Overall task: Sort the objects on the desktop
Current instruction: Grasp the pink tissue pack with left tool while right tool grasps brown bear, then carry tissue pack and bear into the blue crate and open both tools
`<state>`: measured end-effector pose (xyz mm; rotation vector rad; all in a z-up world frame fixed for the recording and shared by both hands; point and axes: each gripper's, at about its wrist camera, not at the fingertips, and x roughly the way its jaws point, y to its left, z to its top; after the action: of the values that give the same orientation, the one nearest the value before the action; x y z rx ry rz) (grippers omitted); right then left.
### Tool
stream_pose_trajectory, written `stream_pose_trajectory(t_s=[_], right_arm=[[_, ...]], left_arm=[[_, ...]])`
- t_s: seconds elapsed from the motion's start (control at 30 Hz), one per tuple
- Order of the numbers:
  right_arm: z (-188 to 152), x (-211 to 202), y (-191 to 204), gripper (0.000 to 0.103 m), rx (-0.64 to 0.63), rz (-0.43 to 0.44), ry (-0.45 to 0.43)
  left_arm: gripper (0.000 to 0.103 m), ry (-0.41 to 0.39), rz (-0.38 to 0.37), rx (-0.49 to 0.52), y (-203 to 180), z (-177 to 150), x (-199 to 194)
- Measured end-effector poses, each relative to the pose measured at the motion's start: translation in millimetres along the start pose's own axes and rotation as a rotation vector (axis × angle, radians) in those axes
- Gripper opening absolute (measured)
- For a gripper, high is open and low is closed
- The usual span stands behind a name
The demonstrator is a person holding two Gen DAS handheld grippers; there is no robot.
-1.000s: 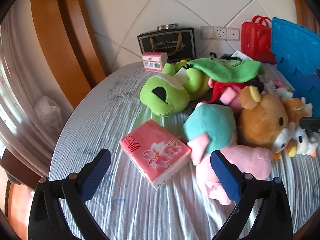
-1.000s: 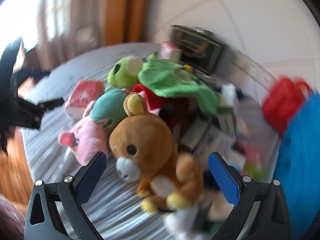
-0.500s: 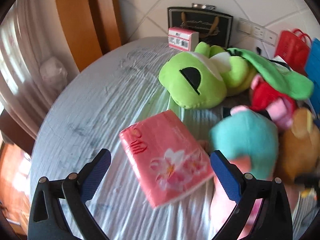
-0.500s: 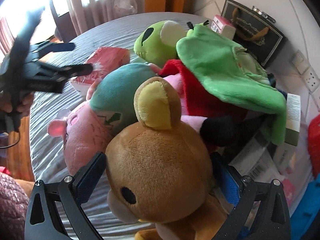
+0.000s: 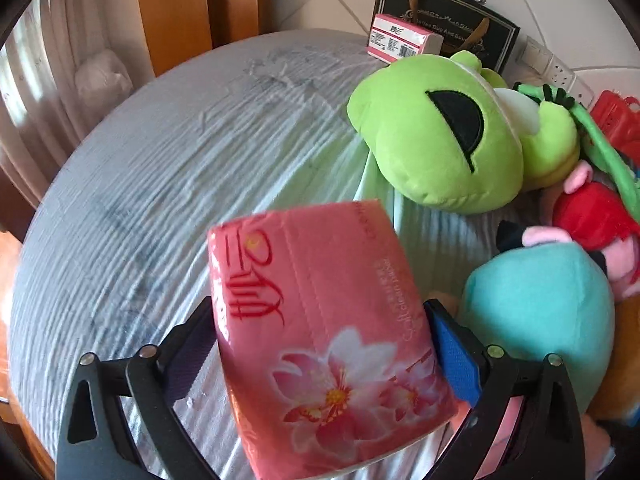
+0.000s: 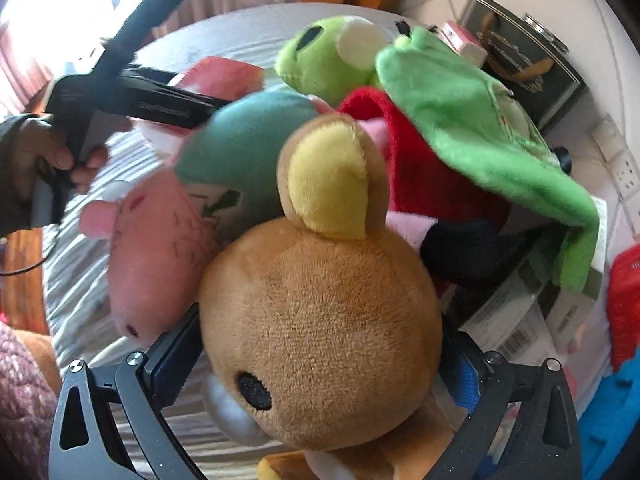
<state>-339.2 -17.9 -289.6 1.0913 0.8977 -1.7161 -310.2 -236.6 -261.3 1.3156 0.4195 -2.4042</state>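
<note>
My left gripper (image 5: 320,344) has its fingers against both sides of a pink tissue pack (image 5: 320,320) with a flower print, which sits tilted between them above the round table's grey cloth (image 5: 180,168). My right gripper (image 6: 320,364) has its fingers on either side of the head of a brown teddy bear (image 6: 320,328). The left gripper also shows in the right wrist view (image 6: 132,92), held by a hand at the left.
Plush toys are piled on the table's right: a green frog (image 5: 440,140), a teal and pink toy (image 5: 540,312), a red one (image 5: 588,216). A small pink box (image 5: 400,40) and a black bag (image 5: 448,16) stand at the wall. White cartons (image 6: 508,320) lie under the green cloth (image 6: 480,136).
Both grippers moved forward and narrowed. The left fingers have come in on the tissue pack and the right fingers on the bear's head.
</note>
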Motion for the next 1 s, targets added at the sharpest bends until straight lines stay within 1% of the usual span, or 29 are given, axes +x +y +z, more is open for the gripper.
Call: stream_pose_trajectory(t_s=[0.03, 0.07, 0.1, 0.17, 0.2, 0.27, 0.37, 0.4, 0.5, 0.57, 0.67, 0.7, 0.77, 0.87, 0.93, 1.0], right_arm=[[-1.7, 1.0, 0.9, 0.099, 0.028, -0.013, 0.002], [-5.0, -1.1, 3.7, 0.094, 0.049, -0.038, -0.016], [-7.8, -4.0, 7.4, 0.092, 0.057, -0.064, -0.028], [-14.5, -11.3, 14.7, 0.087, 0.094, -0.119, -0.056], [-17.7, -15.4, 16.3, 0.087, 0.118, -0.132, -0.070], [-25.1, -26.2, 14.1, 0.084, 0.197, -0.136, -0.100], [-35.5, -42.1, 5.5, 0.084, 0.326, -0.122, -0.137], [-32.9, -46.0, 8.2, 0.084, 0.354, -0.121, -0.145], [-38.0, -64.3, 9.0, 0.084, 0.441, -0.109, -0.181], [-39.1, -75.4, 8.2, 0.084, 0.497, -0.107, -0.213], [-48.4, -101.1, 13.6, 0.084, 0.559, -0.124, -0.272], [-45.0, -103.6, 11.7, 0.084, 0.570, -0.132, -0.285], [-47.2, -121.5, 10.8, 0.084, 0.613, -0.146, -0.334], [-46.9, -151.5, 1.8, 0.084, 0.679, -0.164, -0.414], [-47.2, -175.0, -2.2, 0.084, 0.716, -0.188, -0.461], [-50.8, -203.4, -2.4, 0.084, 0.751, -0.219, -0.509]], left_arm=[[0.096, -0.005, 0.006, 0.025, -0.6, -1.6, -1.5], [0.096, -0.005, 0.010, 0.053, -1.2, -3.9, -3.1], [0.094, -0.007, -0.002, 0.078, 0.5, -7.7, -6.3], [0.089, -0.009, -0.017, 0.092, 6.2, -11.4, -11.6], [0.087, -0.012, -0.022, 0.100, 7.3, -13.1, -15.1], [0.085, -0.016, -0.018, 0.139, 10.2, -19.5, -20.5], [0.084, -0.023, -0.008, 0.160, 14.6, -26.4, -29.6], [0.083, -0.038, -0.001, 0.174, 15.3, -29.1, -36.3], [0.083, -0.097, 0.010, 0.218, 14.2, -26.4, -55.0], [0.083, -0.157, 0.014, 0.268, 8.2, -23.7, -76.1], [0.083, -0.219, -0.003, 0.310, 0.9, -14.8, -100.0], [0.083, -0.245, -0.010, 0.323, -2.8, -11.5, -110.7], [0.083, -0.297, -0.032, 0.352, -9.6, -5.9, -131.7], [0.083, -0.359, -0.079, 0.406, -30.6, 3.2, -160.0], [0.083, -0.405, -0.138, 0.457, -53.2, 10.5, -182.5], [0.083, -0.437, -0.181, 0.493, -71.3, 10.5, -202.1]])
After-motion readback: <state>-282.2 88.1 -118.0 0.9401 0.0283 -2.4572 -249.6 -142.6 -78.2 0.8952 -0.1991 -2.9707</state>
